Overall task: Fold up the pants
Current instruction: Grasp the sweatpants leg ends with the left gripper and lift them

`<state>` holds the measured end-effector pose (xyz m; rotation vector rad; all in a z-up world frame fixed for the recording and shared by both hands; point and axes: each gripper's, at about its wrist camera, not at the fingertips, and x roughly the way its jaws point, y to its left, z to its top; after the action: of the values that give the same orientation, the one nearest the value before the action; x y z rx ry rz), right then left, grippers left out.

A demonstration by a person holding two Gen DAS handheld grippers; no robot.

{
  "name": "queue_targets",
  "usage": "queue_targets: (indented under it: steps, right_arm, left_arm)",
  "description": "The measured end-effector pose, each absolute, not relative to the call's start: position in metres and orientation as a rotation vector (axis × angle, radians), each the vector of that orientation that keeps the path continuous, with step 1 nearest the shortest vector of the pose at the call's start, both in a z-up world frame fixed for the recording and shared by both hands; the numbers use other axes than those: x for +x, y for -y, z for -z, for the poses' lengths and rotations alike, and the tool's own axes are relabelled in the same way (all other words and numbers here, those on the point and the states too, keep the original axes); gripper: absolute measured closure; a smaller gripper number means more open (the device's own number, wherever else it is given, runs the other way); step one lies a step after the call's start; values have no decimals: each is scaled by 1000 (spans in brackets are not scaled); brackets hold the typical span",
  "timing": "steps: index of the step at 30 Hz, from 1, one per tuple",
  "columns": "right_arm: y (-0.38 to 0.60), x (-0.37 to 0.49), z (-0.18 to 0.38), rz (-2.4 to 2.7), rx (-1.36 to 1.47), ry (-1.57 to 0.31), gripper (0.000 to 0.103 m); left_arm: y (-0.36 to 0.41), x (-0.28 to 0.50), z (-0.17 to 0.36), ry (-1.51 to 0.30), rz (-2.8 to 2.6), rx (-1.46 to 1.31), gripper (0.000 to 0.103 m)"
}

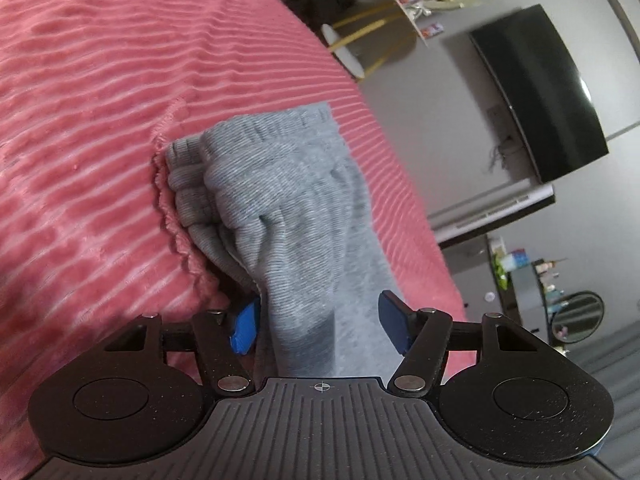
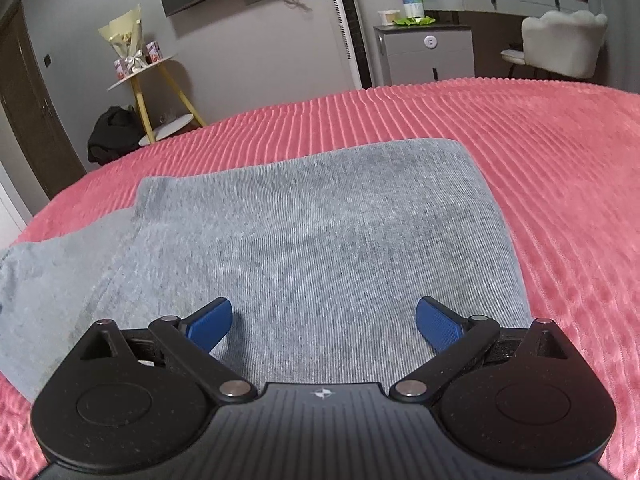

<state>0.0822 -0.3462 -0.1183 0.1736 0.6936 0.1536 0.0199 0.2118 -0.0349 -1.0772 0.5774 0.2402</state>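
Grey knit pants (image 2: 320, 232) lie folded flat on a pink ribbed blanket (image 2: 560, 168). In the left wrist view the pants' bunched ribbed waistband end (image 1: 280, 184) rises between the blue pads of my left gripper (image 1: 318, 326). The jaws stand apart around the cloth, with a gap at the right pad, and the cloth looks loose. My right gripper (image 2: 324, 326) is open and empty, its pads low over the flat folded part of the pants.
The blanket (image 1: 100, 120) covers the bed. Beyond its far edge stand a yellow-legged side table (image 2: 160, 80), a dark bag (image 2: 112, 132) on the floor, a wall TV (image 1: 552, 92), a grey cabinet (image 2: 428, 52) and a white chair (image 2: 560, 44).
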Motion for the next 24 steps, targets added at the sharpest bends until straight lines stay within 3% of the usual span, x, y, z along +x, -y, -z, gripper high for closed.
queue_targets:
  steps: [7, 9, 11, 13, 16, 18, 19, 21, 22, 24]
  right_arm:
    - [348, 83, 119, -156, 180, -690, 4]
    - [348, 83, 119, -156, 179, -688, 4]
    - [348, 83, 119, -158, 183, -687, 4]
    - [350, 83, 119, -160, 200, -685, 4]
    - [354, 84, 119, -164, 224, -682, 4]
    - [355, 84, 119, -166, 228, -680, 4]
    - [355, 84, 119, -167, 228, -680, 4]
    - [356, 84, 119, -168, 232, -679, 4]
    - [356, 84, 119, -169, 236, -679, 4]
    - [358, 84, 118, -171, 251, -676, 4]
  left_arm:
    - [-223, 30, 52, -590, -384, -1108, 36]
    - [-225, 34, 45, -568, -381, -1093, 49]
    - [-219, 41, 35, -566, -355, -1003, 71]
    - [-213, 46, 30, -573, -336, -921, 71]
    - [-211, 50, 37, -628, -391, -912, 48]
    - [-207, 54, 42, -635, -431, -908, 45]
    - [-205, 57, 40, -629, -441, -893, 47]
    - [-199, 63, 34, -627, -446, -875, 62]
    - [-195, 62, 30, -616, -429, -862, 74]
    - [-192, 65, 17, -592, -397, -825, 80]
